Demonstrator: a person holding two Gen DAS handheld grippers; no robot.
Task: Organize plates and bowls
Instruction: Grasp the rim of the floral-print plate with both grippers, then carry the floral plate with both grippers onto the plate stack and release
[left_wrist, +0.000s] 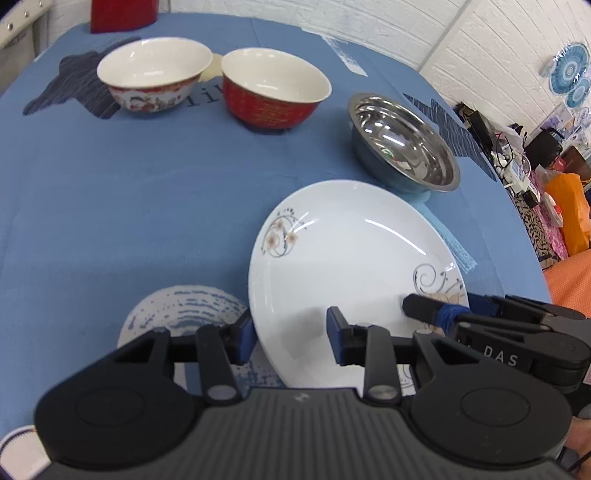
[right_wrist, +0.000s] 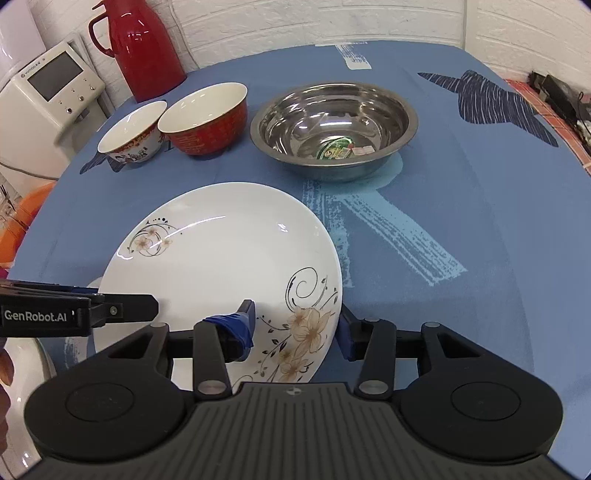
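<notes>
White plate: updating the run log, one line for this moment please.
white plate | left gripper open, straddling its left rim | right gripper open, straddling its right rim

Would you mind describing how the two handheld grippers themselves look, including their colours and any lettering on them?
Both are matte black plastic. Each has a ribbed grey-black body, round pivot housings, silver pins and blue finger pads. The left gripper reads "GenRobot.AI" in white, seen from the right wrist view. The right gripper has blue tape wrapped on one finger and shows "DAS".
</notes>
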